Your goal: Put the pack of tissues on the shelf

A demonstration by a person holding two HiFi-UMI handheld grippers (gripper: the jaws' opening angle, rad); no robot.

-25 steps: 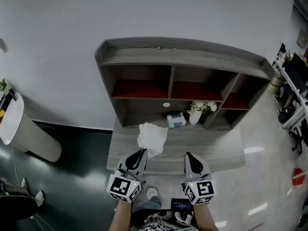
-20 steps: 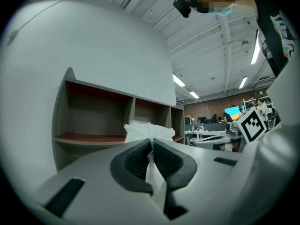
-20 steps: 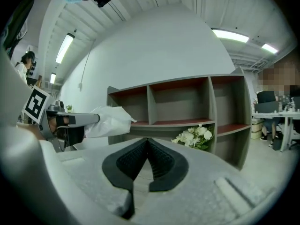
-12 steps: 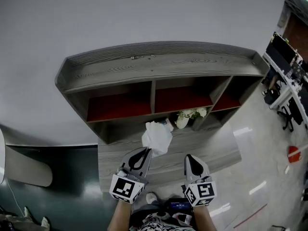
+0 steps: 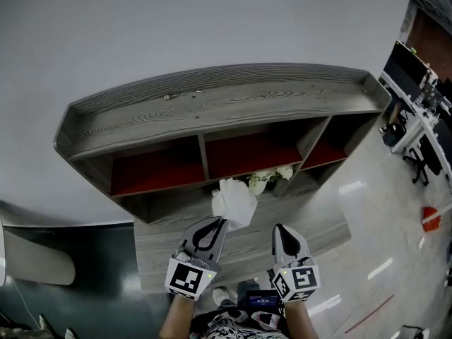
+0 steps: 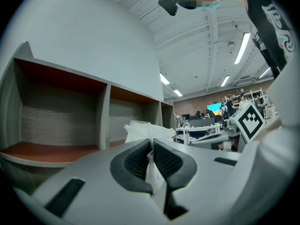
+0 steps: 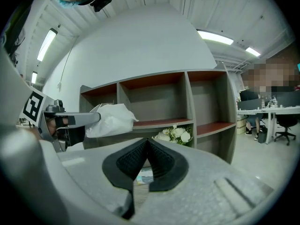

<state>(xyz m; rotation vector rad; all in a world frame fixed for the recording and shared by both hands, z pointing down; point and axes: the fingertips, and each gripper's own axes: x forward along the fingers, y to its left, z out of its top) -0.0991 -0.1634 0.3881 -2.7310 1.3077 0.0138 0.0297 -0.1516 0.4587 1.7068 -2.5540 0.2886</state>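
The crumpled white pack of tissues [image 5: 235, 202] hangs pinched in the left gripper [image 5: 220, 222] before the shelf [image 5: 212, 108].

Bright ceiling strip lights [image 6: 243, 48] lit the room evenly; glare streaked the floor [image 5: 395, 224]; both gripper views curved strongly, with dark corners.

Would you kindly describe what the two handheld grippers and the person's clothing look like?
The left gripper and the right gripper share one design: pale grey, smooth moulded shells tapering to two jaws, lined with black ribbed pads. Each carries a cube with black-and-white square markers at its rear. No cables show. The person wears a black-and-white patterned top.
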